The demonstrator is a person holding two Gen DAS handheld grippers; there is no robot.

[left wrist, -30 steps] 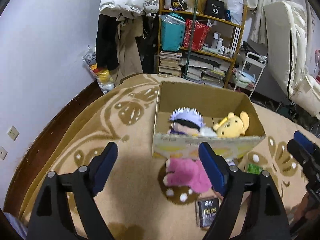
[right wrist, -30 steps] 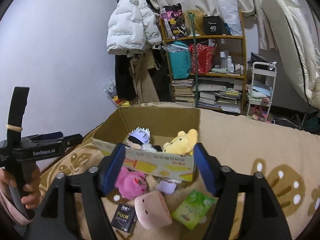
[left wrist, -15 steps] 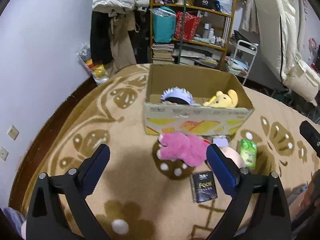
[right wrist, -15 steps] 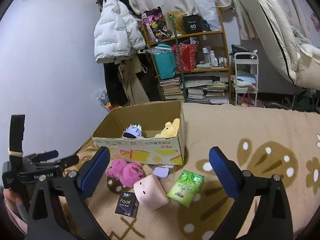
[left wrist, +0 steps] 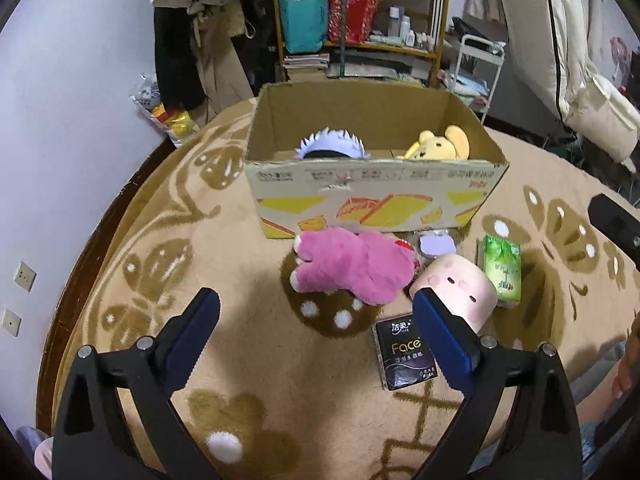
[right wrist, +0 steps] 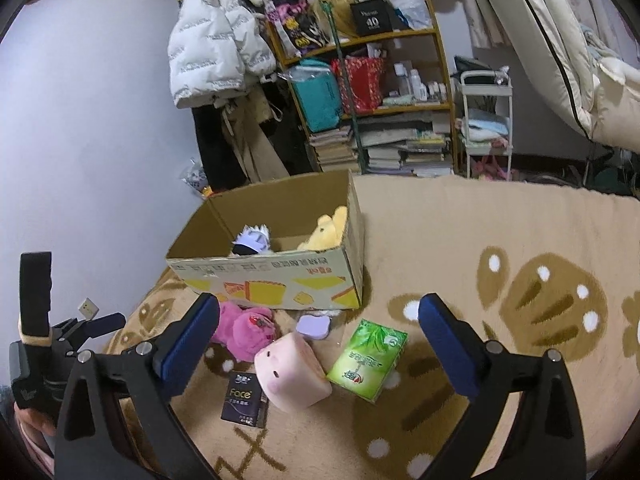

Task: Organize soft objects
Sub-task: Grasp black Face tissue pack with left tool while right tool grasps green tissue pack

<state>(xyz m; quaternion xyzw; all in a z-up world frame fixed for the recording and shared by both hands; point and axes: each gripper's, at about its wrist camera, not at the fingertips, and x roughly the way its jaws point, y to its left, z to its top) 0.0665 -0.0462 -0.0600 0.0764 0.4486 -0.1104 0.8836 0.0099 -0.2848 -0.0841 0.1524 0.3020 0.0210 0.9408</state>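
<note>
The left gripper [left wrist: 316,320] and right gripper [right wrist: 320,320] both hang spread apart and empty above the carpet [left wrist: 248,360], the pink plush toy [left wrist: 352,266] lying just ahead beside the cardboard box [left wrist: 372,196].

left gripper [left wrist: 316,336] | black frame, silver screws | blue padded fingers [left wrist: 192,332] | right gripper [right wrist: 318,338] alike

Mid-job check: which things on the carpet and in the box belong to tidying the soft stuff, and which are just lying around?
Job: box; pink plush; pig cushion; yellow bear and white-haired doll, both already in the box.

Lying about: green tissue pack; black Face pack; small lilac case; shelf.
</note>
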